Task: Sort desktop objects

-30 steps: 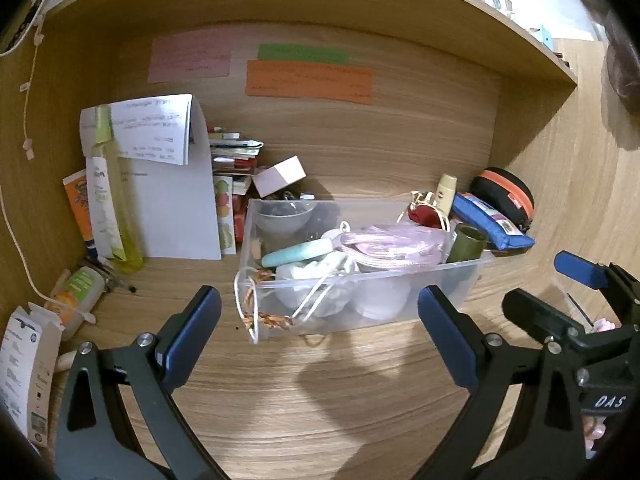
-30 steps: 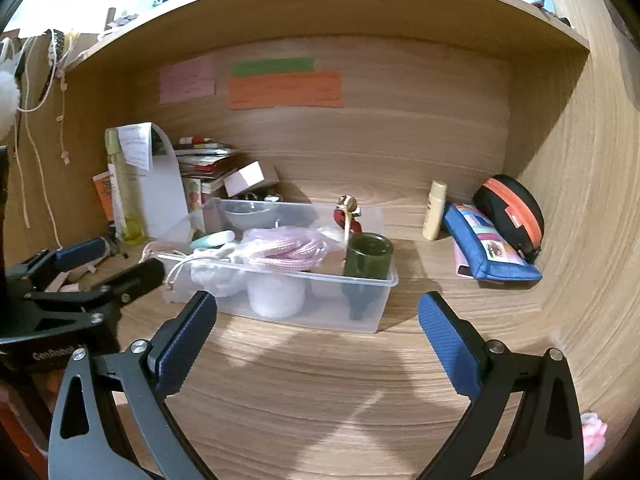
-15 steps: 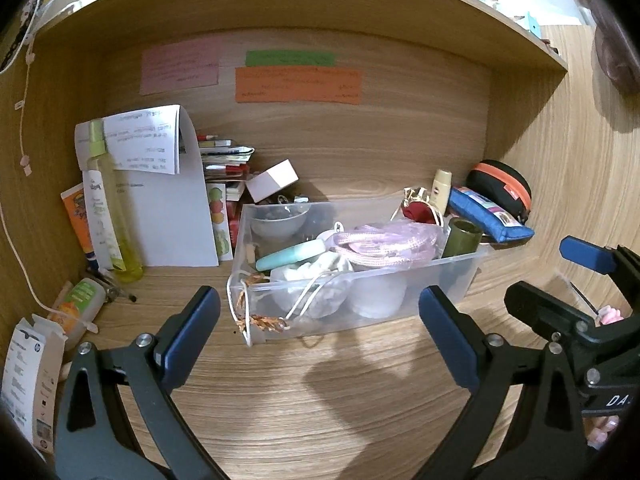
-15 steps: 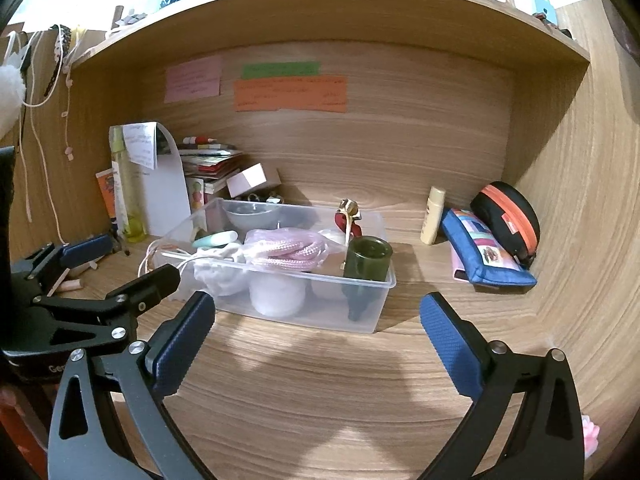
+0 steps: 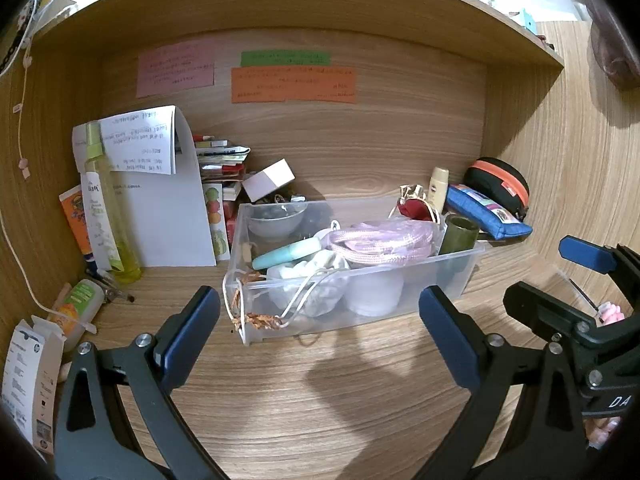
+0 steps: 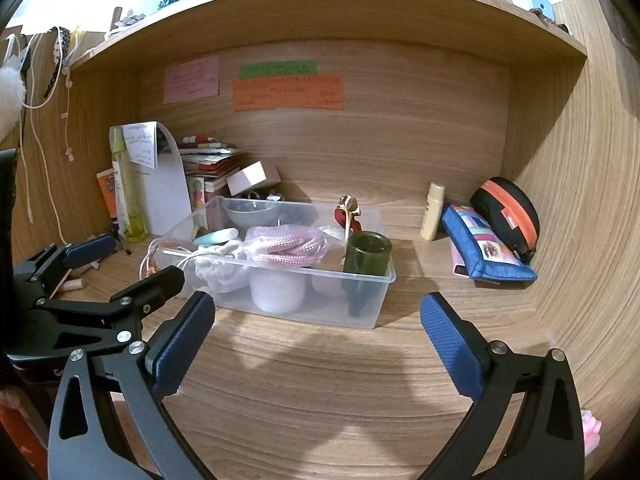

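Your left tool (image 5: 320,324) hangs low over the wooden desk (image 5: 320,408) with its blue-padded jaws spread wide and nothing between them; your right tool (image 6: 318,330) is just as wide open and just as empty. Both point into the desk alcove, side by side, so each shows at the edge of the other's view. The clear plastic bin (image 5: 400,300) sits on the desk straight ahead of both tools, beyond the fingertips and not touched by either. From the left tool its near corner lies between the two pads; from the right tool the bin sits ahead and slightly left of centre. Inside it you have a coil of pink rope (image 5: 384,240), a teal oblong item (image 5: 286,254) resting on white cloth (image 5: 316,270), a clear bowl (image 5: 276,220) at the back, and a dark green cup (image 6: 367,252) standing at the bin's right end. A white cord with a frayed orange end (image 5: 256,320) hangs over the bin's left end. To the right of the bin, well apart from the tools, a blue zip pouch (image 6: 486,246) leans against a black round case with an orange band (image 6: 506,210), with a small cream bottle (image 6: 433,211) upright just beside the pouch. To the left, a tall yellow-green spray bottle (image 5: 106,208) stands in front of a folded white sheet of paper (image 5: 160,200), beside a stack of booklets (image 5: 222,160).
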`<action>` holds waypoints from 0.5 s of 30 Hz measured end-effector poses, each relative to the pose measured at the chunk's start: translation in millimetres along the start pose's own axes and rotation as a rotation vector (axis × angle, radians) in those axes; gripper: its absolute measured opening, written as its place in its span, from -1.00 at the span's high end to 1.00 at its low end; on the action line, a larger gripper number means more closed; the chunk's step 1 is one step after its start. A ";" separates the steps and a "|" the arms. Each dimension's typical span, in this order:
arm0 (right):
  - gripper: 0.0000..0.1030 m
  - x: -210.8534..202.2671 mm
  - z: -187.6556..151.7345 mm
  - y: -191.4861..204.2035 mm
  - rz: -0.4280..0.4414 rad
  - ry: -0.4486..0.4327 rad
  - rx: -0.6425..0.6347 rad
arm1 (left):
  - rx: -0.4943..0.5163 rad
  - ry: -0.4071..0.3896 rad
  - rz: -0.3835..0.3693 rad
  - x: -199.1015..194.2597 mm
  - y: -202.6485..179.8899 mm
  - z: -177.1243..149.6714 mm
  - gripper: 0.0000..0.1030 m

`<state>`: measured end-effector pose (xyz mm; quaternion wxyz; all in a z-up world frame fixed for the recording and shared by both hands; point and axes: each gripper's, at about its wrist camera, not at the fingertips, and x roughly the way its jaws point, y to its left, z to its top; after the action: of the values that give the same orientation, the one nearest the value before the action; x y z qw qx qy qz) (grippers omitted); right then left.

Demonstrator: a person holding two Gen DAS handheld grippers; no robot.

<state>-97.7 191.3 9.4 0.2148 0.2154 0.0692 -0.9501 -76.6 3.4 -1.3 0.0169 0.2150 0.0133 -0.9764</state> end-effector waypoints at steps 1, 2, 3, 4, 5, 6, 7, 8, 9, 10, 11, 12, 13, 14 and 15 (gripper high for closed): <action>-0.99 -0.3 -0.2 0.1 -0.001 0.000 0.000 | 0.000 0.000 -0.001 0.1 0.3 0.1 -0.96; -0.99 -0.3 -0.2 0.0 0.000 0.000 0.000 | 0.000 -0.001 -0.001 0.2 0.4 0.1 -0.96; -0.99 -0.3 -0.3 -0.1 0.000 0.000 0.000 | 0.000 0.000 -0.002 0.6 0.7 0.3 -0.96; -0.99 -0.3 -0.2 -0.2 0.000 0.000 0.001 | -0.001 0.001 -0.001 0.6 0.6 -0.3 -0.96; -0.99 -0.3 -0.2 -0.4 0.000 0.000 0.002 | -0.003 0.002 -0.002 0.8 0.6 -0.7 -0.96; -0.99 -0.5 -0.3 -0.6 0.001 0.000 0.006 | -0.005 0.003 -0.002 1.3 0.7 -1.4 -0.96; -0.99 -0.4 -0.4 -0.7 0.004 0.001 0.007 | -0.007 0.005 0.000 1.5 0.6 -1.8 -0.96; -0.99 -0.3 -0.5 -1.0 0.006 0.001 0.009 | -0.008 0.006 0.002 1.5 0.6 -2.3 -0.96; -0.99 -0.2 -0.7 -1.8 0.006 0.002 0.012 | -0.010 0.006 0.005 1.9 0.9 -2.4 -0.96; -0.99 -0.2 -0.9 -1.9 0.007 0.003 0.013 | -0.014 0.006 0.009 2.0 1.3 -2.4 -0.96; -0.99 0.2 -0.9 -2.5 0.009 0.004 0.013 | -0.019 0.006 0.010 2.1 2.0 -2.3 -0.96; -0.99 0.2 -1.3 -2.8 0.010 0.006 0.014 | -0.023 0.006 0.008 2.1 2.4 -2.2 -0.96; -0.99 0.4 -1.5 -2.9 0.013 0.007 0.015 | -0.026 0.005 0.005 1.9 2.8 -2.1 -0.96; -0.99 0.5 -1.5 -2.7 0.014 0.008 0.015 | -0.027 0.005 0.004 1.7 3.1 -1.6 -0.96; -0.99 0.8 -1.7 -2.5 0.017 0.009 0.015 | -0.027 0.005 0.004 1.4 3.3 -1.1 -0.96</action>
<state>-98.8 193.7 7.6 0.2208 0.2218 0.0610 -0.9478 -77.3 0.1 -2.9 0.0217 0.2175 0.0261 -0.9755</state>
